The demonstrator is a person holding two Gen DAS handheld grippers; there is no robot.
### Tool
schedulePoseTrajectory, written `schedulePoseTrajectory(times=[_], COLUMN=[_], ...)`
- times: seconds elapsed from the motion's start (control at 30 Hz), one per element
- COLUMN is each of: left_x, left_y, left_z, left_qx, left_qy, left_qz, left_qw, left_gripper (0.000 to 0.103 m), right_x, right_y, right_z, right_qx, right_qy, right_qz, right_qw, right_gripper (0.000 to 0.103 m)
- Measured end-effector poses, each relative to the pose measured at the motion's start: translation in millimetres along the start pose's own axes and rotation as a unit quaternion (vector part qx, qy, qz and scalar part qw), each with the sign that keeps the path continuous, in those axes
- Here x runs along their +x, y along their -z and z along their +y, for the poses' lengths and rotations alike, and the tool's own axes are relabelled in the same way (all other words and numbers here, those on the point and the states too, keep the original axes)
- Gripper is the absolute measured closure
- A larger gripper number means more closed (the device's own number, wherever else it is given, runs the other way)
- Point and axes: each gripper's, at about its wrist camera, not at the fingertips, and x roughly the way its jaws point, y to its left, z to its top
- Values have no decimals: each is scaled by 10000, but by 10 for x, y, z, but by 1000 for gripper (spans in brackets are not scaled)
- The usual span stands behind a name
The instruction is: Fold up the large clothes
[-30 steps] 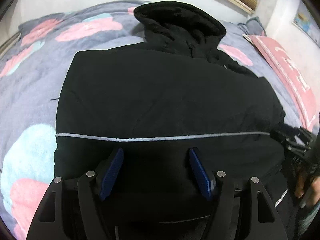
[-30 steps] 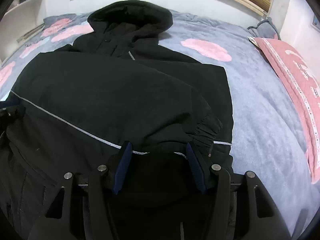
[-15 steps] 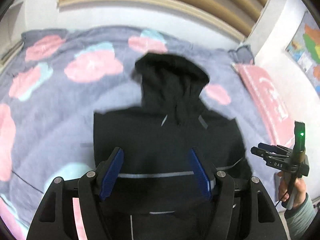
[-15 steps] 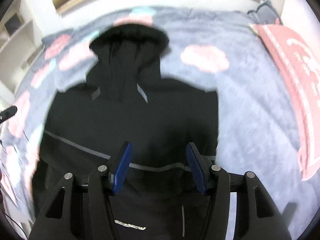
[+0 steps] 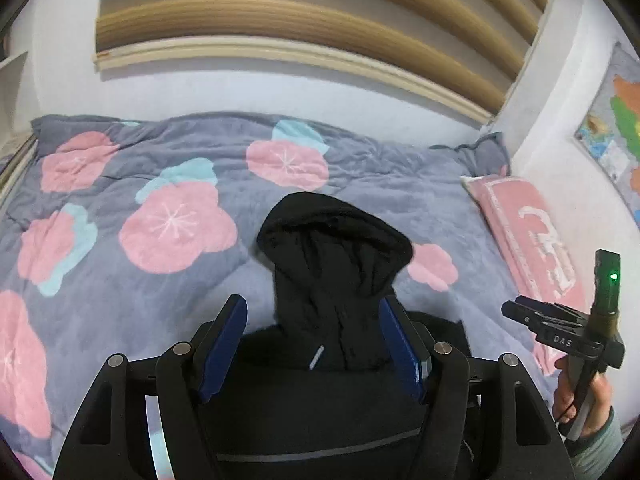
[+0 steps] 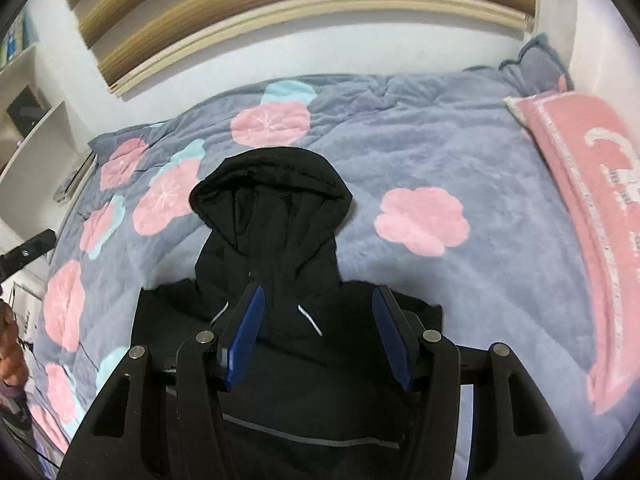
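Note:
A black hooded jacket [image 5: 332, 264] with thin grey reflective stripes lies flat on the bed, hood pointing to the headboard; it also shows in the right wrist view [image 6: 272, 216]. My left gripper [image 5: 314, 312] is open and empty, held above the jacket's body with the hood between its blue pads. My right gripper [image 6: 318, 300] is open and empty, also above the jacket near the collar. The right gripper also shows in the left wrist view [image 5: 560, 324], held in a hand at the right edge. The jacket's lower part is hidden behind the gripper frames.
The bed has a grey-blue quilt [image 5: 120, 184] with pink and teal flowers, also in the right wrist view [image 6: 420, 152]. A pink pillow [image 5: 528, 232] lies along the right side [image 6: 592, 168]. A white wall and wooden headboard [image 5: 280, 20] stand behind. Shelves [image 6: 32, 120] stand at left.
Both grippers have lifted up and back from close over the jacket. The views now take in the hood, the quilt and the wall. Both stayed open.

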Motion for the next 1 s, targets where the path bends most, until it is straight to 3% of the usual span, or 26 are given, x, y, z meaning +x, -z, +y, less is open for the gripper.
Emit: schedulePoseTrajectory(times=[0.3, 0.5, 0.57, 0.6, 0.63, 0.67, 0.7, 0.77, 0.87, 0.9, 0.93, 1.0], left_x=[1696, 2383, 2615, 2717, 2806, 2877, 2918, 2760, 2180, 2082, 2018, 2173], left_y=[-270, -368, -390, -398, -405, -419, -434, -488, -512, -496, -452, -340], left_z=[283, 512, 579, 616, 668, 730, 796, 987, 1220, 1218, 1180, 1156], left_qx=[-326, -818, -893, -932, -984, -1040, -1143, -1572, -2072, -2021, -1826, -1634], left_qy=[-259, -334, -513, -592, -673, -698, -506, 66, 1356, 1478, 1382, 1105], left_qz=[684, 711, 787, 844, 892, 947, 1033, 776, 139, 65, 72, 420], left_qw=[9968, 9935, 9916, 9903, 9889, 9876, 9868, 9845, 9687, 9681, 9734, 9795], left_gripper=[33, 33, 33, 35, 59, 85, 95, 96, 96, 96, 96, 96], right_x=[1242, 1967, 2181, 2310, 2458, 2529, 2536, 2298, 1805, 1751, 1735, 1901], right_y=[-508, -752, -794, -815, -837, -850, -885, -960, -931, -892, -845, -726], right_z=[-216, -265, -255, -253, -243, -241, -268, -405, -533, -512, -472, -396], right_qx=[355, 432, 426, 425, 378, 321, 297, 546, 572, 465, 356, 155], right_qy=[-54, -158, -74, -50, -66, 2, 97, -225, -670, -680, -611, -437], right_qz=[348, 544, 619, 704, 856, 947, 902, 520, -73, -152, -191, -26], right_qw=[9987, 9975, 9971, 9966, 9956, 9950, 9954, 9969, 9961, 9965, 9973, 9989], right_gripper=[43, 43, 43, 51, 92, 96, 97, 98, 99, 99, 98, 98])
